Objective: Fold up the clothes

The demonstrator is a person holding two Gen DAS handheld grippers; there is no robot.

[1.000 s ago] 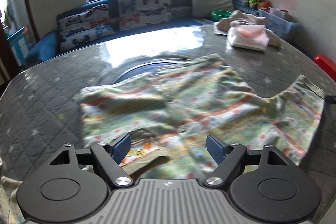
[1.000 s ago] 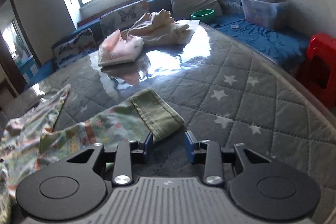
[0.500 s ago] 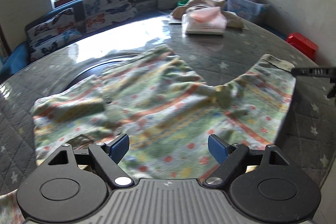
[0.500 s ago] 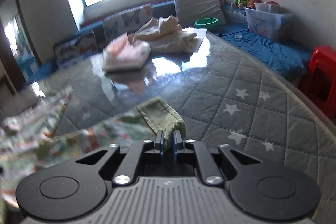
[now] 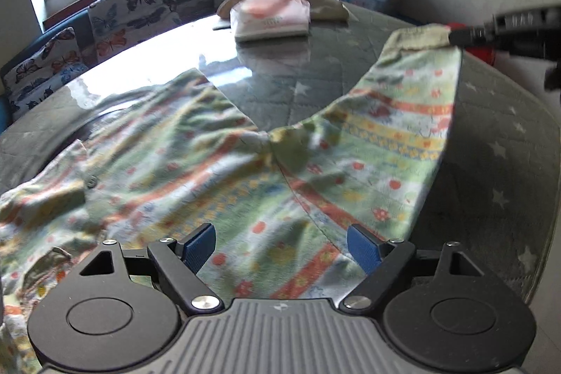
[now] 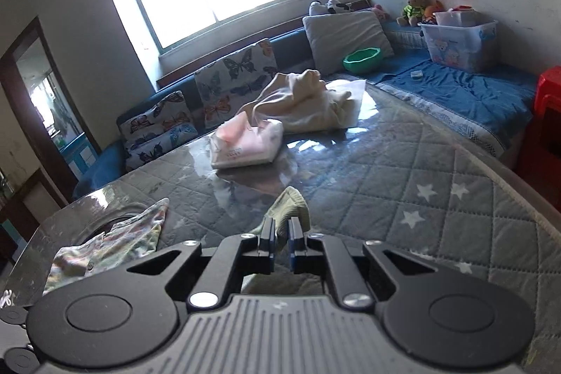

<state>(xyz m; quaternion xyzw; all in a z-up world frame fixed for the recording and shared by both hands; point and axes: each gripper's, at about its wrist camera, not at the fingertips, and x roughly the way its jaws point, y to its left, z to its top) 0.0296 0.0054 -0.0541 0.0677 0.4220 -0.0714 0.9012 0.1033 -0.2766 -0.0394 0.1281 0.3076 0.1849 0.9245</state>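
Patterned green-and-orange trousers (image 5: 245,163) lie spread on the grey quilted table (image 5: 491,146). My left gripper (image 5: 280,242) hovers low over the seat of the trousers, its jaws opening wide, its blue pads (image 5: 200,240) clear of the cloth. One leg rises to the right, where my right gripper (image 5: 452,37) pinches its plain green cuff (image 5: 420,37). In the right wrist view that gripper (image 6: 280,230) is shut on the cuff (image 6: 291,205), lifted off the table (image 6: 420,198). The other leg (image 6: 140,233) lies flat at the left.
A folded pink-and-white garment (image 6: 245,146) and a cream pile (image 6: 308,104) sit at the table's far side. Beyond are a bench with butterfly cushions (image 6: 238,72), a plastic box (image 6: 459,41) and a red stool (image 6: 547,128). The table edge curves close on the right.
My right gripper shut on the green cuff and raised it off the table. My left gripper slid right across the trousers toward the lifted leg and dropped lower.
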